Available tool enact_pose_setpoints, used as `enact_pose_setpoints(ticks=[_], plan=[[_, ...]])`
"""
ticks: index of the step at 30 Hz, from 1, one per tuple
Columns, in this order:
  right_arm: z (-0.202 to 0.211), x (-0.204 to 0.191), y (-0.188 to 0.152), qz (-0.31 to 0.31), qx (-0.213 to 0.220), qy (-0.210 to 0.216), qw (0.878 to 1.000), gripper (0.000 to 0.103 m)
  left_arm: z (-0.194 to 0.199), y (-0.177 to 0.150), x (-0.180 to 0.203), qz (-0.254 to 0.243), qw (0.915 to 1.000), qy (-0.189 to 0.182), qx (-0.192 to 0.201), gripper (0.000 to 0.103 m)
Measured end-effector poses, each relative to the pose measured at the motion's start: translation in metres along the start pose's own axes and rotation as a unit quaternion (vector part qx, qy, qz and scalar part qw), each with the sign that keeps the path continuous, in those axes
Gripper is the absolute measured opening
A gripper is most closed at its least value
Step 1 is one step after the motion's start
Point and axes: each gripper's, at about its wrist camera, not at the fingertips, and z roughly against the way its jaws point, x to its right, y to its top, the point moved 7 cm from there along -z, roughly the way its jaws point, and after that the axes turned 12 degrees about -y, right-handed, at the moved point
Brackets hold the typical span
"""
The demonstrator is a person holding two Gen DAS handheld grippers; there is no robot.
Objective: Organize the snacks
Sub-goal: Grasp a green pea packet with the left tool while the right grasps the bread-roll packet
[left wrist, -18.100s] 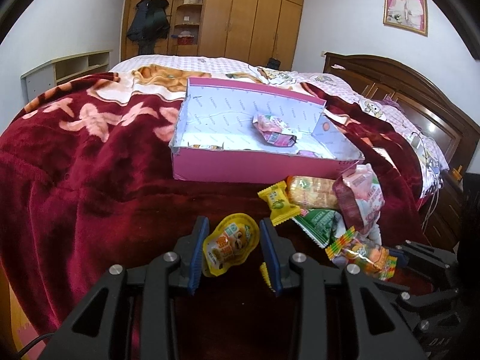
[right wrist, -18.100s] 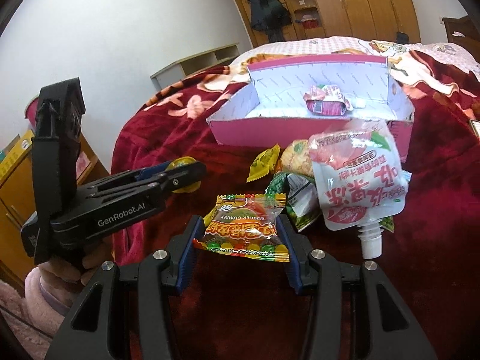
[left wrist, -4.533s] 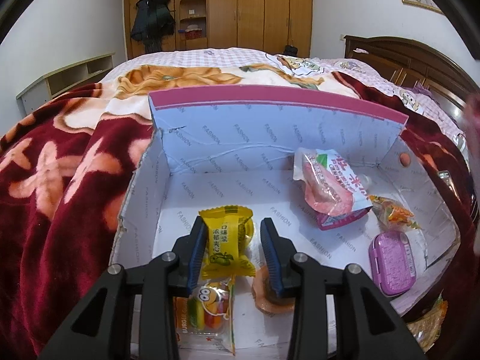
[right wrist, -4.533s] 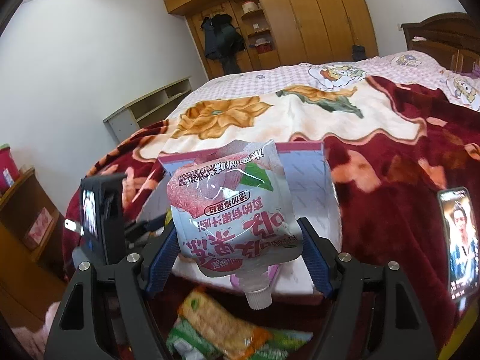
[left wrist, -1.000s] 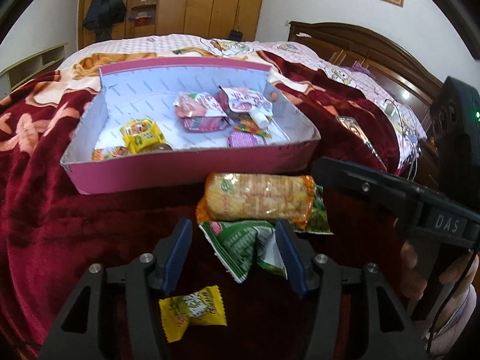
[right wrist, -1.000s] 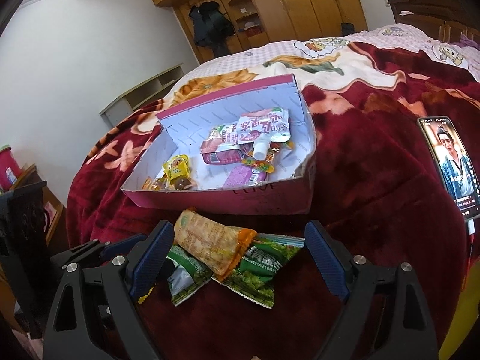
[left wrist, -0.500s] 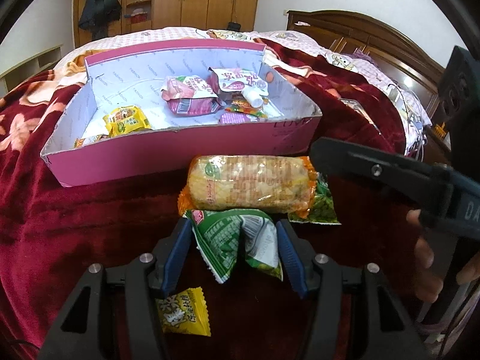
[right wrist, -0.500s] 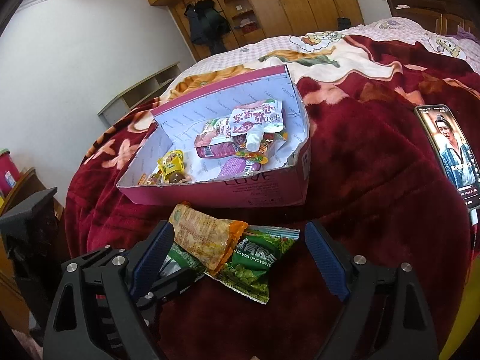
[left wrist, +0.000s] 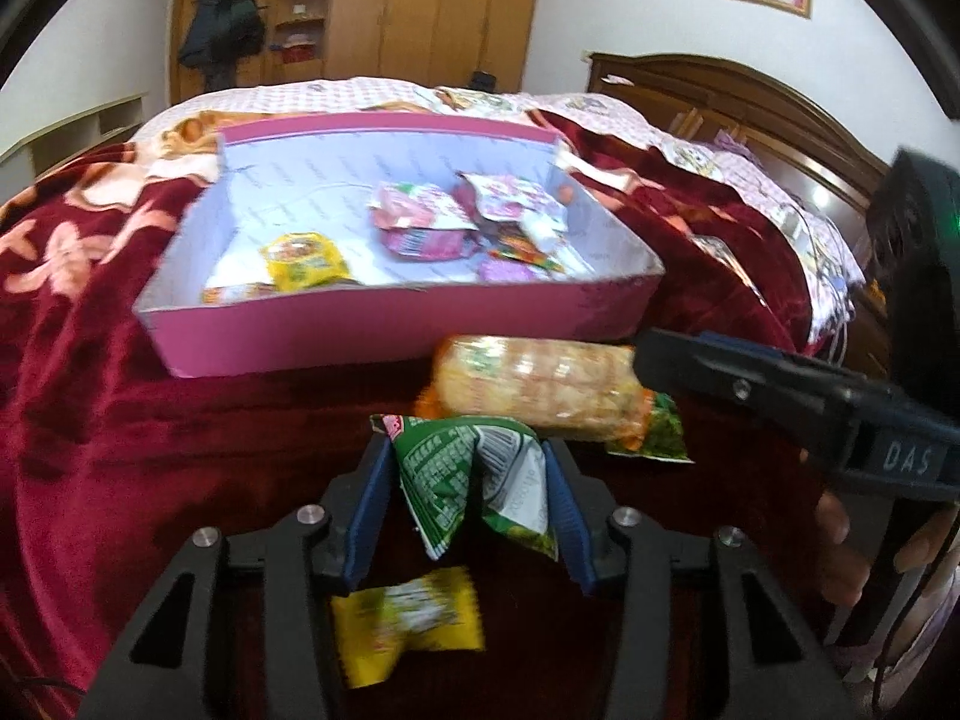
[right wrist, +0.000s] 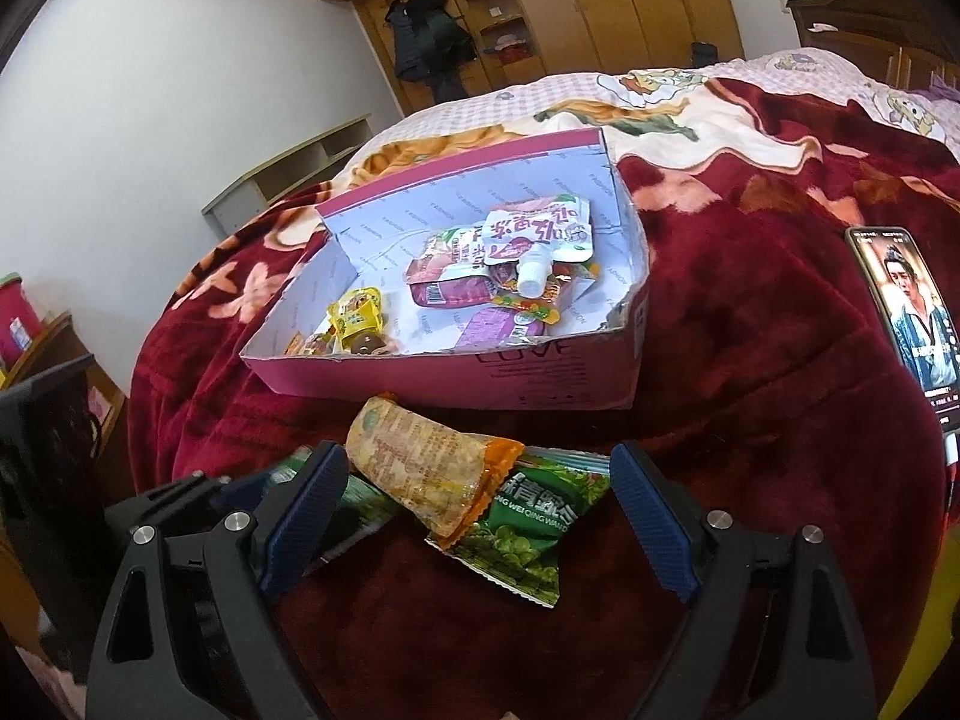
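The pink box (left wrist: 384,330) sits on the red blanket (left wrist: 90,396) of the bed and already holds several snacks: a yellow packet (left wrist: 306,258), a pink pouch (left wrist: 420,222), a spouted drink pouch (right wrist: 540,234), a purple case (right wrist: 498,324) and a small gummy bag (right wrist: 528,306). Judging by this, most of the sorting is done.

4 snacks remain outside, just in front of the box wall. The left tongs (left wrist: 468,498) have their blue pads against both sides of a crumpled green packet (left wrist: 474,474), so they appear to be pinching it, though it is not yet lifted clear of the blanket. A long rice-cracker roll (left wrist: 534,384) lies just behind it, resting on a second green pea packet (right wrist: 528,534). A small yellow candy (left wrist: 408,618) lies on the blanket below the left tongs, blurred.

The right tongs (right wrist: 480,510) are spread wide, straddling the cracker roll and the pea packet without touching either. Their likely target is the roll, since it lies on top.

What seems left: carry the green packet to the box, then the roll, the pea packet and the yellow candy. A phone (right wrist: 906,312) lies on the blanket well to the right and is no part of the sorting
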Motion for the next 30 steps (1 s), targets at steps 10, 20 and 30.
enact_pose_setpoints(ticks=[10, 20, 30], plan=[[-0.012, -0.026, -0.005, 0.083, -0.011, -0.018, 0.996, 0.091, 0.027, 0.002, -0.057, 0.057, 0.9968, 0.050, 0.024, 0.052], [-0.036, -0.049, -0.005, 0.223, -0.008, -0.082, 0.971, 0.091, 0.027, 0.000, -0.065, 0.059, 0.9966, 0.050, 0.029, 0.052], [-0.055, -0.066, -0.007, 0.266, -0.027, -0.073, 0.961, 0.084, 0.026, -0.002, -0.066, 0.064, 0.9965, 0.044, 0.030, 0.053]])
